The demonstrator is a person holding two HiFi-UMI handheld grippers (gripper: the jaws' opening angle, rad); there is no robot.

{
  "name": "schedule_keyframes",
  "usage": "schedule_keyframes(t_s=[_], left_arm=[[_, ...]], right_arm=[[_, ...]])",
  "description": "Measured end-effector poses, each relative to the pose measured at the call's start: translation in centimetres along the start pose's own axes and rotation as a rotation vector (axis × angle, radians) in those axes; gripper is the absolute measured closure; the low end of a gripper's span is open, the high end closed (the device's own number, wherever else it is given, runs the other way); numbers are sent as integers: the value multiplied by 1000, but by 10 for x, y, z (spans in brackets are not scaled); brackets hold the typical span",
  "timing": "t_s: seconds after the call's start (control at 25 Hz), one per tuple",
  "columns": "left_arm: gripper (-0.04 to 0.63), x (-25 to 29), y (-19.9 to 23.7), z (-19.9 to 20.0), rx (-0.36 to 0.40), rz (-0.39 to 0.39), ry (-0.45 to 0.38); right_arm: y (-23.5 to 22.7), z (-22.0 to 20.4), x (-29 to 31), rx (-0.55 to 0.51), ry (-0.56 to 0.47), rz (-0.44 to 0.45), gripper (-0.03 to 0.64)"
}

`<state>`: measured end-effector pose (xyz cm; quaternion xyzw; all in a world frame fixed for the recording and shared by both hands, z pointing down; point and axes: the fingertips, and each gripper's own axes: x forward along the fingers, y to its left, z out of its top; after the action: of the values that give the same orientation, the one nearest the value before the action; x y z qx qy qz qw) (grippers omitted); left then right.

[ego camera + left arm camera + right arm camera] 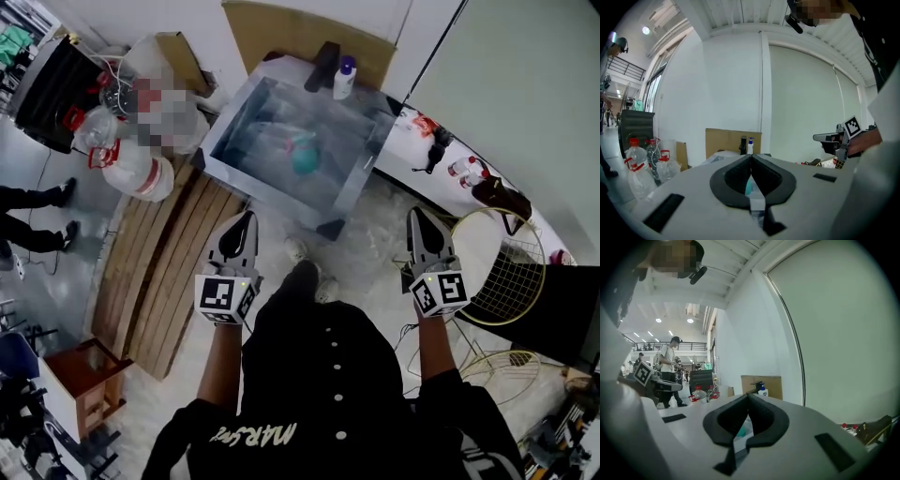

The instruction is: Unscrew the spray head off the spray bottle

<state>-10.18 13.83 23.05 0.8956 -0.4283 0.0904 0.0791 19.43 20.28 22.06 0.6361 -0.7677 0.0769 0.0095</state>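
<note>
Shut and empty: left gripper (pixel 248 217), right gripper (pixel 414 214); blurry teal bottle (pixel 303 157) mid-tabletop (pixel 251 117) likely light, slick: clamp body, twist collar

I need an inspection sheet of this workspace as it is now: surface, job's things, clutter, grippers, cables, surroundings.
Surface: shiny grey table, ahead of the person.
Job's things: teal object on the table, perhaps the spray bottle; too blurred to confirm.
Clutter: white pump bottle and dark object at the table's far edge.
Grippers: left gripper and right gripper short of the table, jaws together, nothing held.
Cables: thin line on the floor, probably a cable.
Surroundings: wooden planks, large water bottles, racket, cardboard.
</note>
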Motion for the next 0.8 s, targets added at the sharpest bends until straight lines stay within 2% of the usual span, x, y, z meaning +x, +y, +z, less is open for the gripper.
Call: schedule_keyframes(t_s=[0.4, 0.8], left_arm=[[571, 71, 31, 14, 31, -31, -16], [571, 136, 59, -2, 107, -84, 19]], right_arm=[[-14, 14, 93, -46, 4, 57, 604], [-22, 3, 191, -74, 54, 126, 604]])
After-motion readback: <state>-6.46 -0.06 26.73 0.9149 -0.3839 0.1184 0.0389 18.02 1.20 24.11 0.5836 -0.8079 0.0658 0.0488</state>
